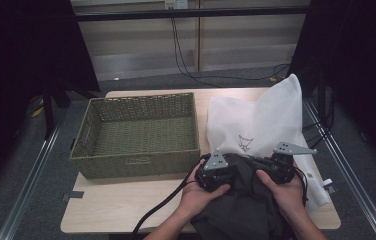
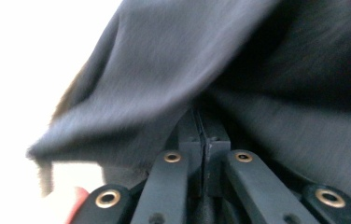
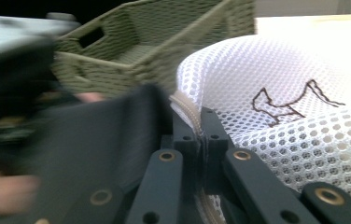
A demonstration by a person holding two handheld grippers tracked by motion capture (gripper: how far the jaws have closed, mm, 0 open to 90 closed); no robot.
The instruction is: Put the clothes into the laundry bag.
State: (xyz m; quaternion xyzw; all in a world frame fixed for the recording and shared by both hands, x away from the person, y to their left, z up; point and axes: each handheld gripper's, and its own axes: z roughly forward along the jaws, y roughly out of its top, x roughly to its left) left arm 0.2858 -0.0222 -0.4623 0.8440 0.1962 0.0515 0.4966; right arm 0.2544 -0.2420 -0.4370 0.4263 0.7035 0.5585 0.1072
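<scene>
My left gripper is pinched tight on the dark cloth, which lies bunched at the near edge of the table, in front of the white mesh bag. My right gripper is clamped on the bag's zipper edge, with the cloth right beside it. The green basket sits to the left of the bag.

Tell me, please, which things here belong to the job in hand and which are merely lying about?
In the job:
dark garment, pinched by the shut left gripper
white mesh bag, its zipper edge clamped in the shut right gripper

Lying about:
woven basket, empty, left of the bag
black cables on the floor beyond the table
</scene>
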